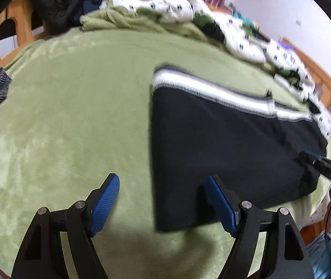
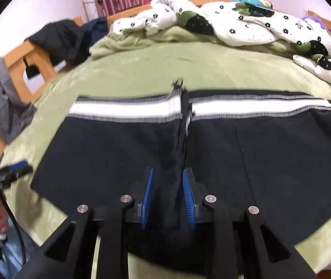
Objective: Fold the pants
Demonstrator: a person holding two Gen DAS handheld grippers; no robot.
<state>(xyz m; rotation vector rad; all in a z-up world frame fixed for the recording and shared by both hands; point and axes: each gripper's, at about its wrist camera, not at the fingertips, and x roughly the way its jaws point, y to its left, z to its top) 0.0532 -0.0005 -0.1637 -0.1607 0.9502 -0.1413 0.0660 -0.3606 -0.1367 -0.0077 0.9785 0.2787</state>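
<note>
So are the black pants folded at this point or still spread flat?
Spread flat. The pants lie open across the green blanket, waistband stretched full width with its lining showing, zipper fly open in the middle.

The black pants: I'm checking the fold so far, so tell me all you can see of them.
The black pants lie flat on the green blanket, waistband with a white stripe away from the camera, zipper fly open. The right gripper straddles a raised ridge of cloth at the fly; the open left gripper hovers at their edge.
</note>
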